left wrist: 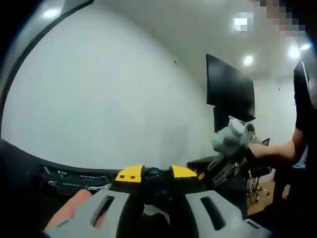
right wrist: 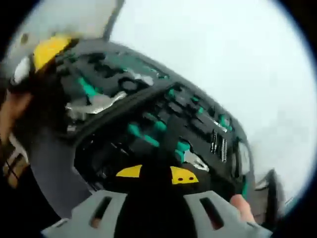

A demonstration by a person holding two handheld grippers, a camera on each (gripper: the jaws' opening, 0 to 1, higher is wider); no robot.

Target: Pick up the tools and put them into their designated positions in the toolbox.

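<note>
The open toolbox (right wrist: 163,119) lies under my right gripper (right wrist: 156,174), its black foam holding several teal-handled tools (right wrist: 143,134) and a silver tool (right wrist: 96,104). The picture is blurred. My right gripper's yellow-tipped jaws stand a little apart with a dark shape between them; whether they grip anything is unclear. My left gripper (left wrist: 156,173) hovers by the toolbox edge (left wrist: 69,181), also with something dark and teal between its yellow tips. The left gripper (right wrist: 47,49) also appears over the box's far side. A person's hand holds the right gripper (left wrist: 232,141) up at the right.
A white wall (left wrist: 114,109) rises behind the toolbox, with a black screen (left wrist: 229,89) on it. A person in dark clothes (left wrist: 302,124) stands at the right. A person's fingers (left wrist: 74,210) show beside my left jaw. Wooden floor (left wrist: 265,191) lies lower right.
</note>
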